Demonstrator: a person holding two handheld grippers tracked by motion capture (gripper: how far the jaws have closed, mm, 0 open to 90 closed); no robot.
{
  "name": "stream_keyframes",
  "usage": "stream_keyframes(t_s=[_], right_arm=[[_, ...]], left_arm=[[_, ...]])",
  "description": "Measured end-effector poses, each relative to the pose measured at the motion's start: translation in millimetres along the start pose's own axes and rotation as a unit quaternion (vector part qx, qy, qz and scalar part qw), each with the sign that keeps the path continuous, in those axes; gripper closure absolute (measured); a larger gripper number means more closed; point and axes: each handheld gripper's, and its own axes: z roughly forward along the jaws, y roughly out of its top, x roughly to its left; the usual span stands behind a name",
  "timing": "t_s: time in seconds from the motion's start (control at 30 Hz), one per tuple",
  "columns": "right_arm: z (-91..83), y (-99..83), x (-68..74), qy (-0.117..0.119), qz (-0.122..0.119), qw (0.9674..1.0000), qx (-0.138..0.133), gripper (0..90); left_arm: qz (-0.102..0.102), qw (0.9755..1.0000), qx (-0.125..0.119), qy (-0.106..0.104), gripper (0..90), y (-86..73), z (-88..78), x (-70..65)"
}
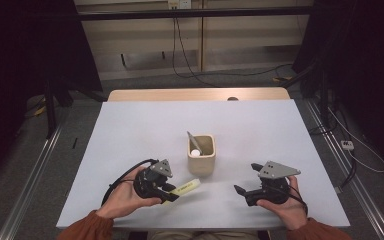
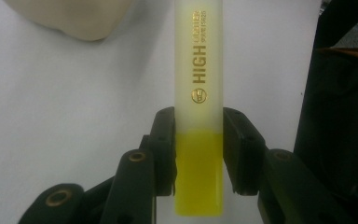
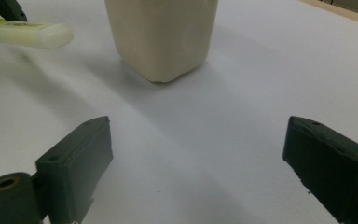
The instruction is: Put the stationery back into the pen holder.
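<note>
White table [image 1: 130, 130], left claw [image 1: 172, 195] gripping highlighter [image 1: 186, 188] (yellow)

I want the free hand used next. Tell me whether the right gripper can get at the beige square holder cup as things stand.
Probably yes. The right gripper stands open with nothing in it, and bare white table lies between its jaws and the beige square holder cup. The left gripper holds its yellow highlighter off to the side.

Overhead layout. The left gripper [image 1: 172, 195] clamps the rear end of a yellow highlighter [image 1: 186, 188], whose free end points away from the fingers toward a beige cup [image 1: 201, 155]. The cup stands on the white tabletop [image 1: 260, 135] just beyond that free end and holds a grey stick and a white ball. The right gripper [image 1: 246, 180], fingers spread and empty, faces the cup from the opposite side.
</note>
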Motion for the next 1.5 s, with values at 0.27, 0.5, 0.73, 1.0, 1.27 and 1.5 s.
stream_keyframes(t_s=[0.27,0.5,0.73,1.0,1.27,1.5], right_arm=[[3.8,5.2,17.0,0.005,-0.029,0.9995,0.009,7.0],[7.3,6.5,27.8,-0.014,-0.089,0.9956,0.025,9.2],[10.1,7.0,37.5,-0.021,-0.13,0.9908,0.031,10.9],[11.4,6.0,44.2,-0.038,-0.182,0.9819,0.037,14.6],[12.6,5.1,48.9,-0.055,-0.219,0.9735,0.039,16.5],[13.8,4.7,56.1,-0.072,-0.256,0.9633,0.039,19.8]], left_arm=[[0.012,0.9998,0.012,-0.012,67.2,15.8,7.9,-2.4],[0.009,0.9996,0.018,-0.018,67.2,21.2,12.8,1.7],[0.016,0.9991,0.027,-0.027,67.2,31.3,21.4,0.6],[0.03,0.9983,0.033,-0.037,67.2,48.2,29.6,-2.8],[0.045,0.9969,0.043,-0.048,67.1,65.3,39.8,-8.3],[0.05,0.9963,0.049,-0.05,67.2,71.1,43.8,-10.7]])
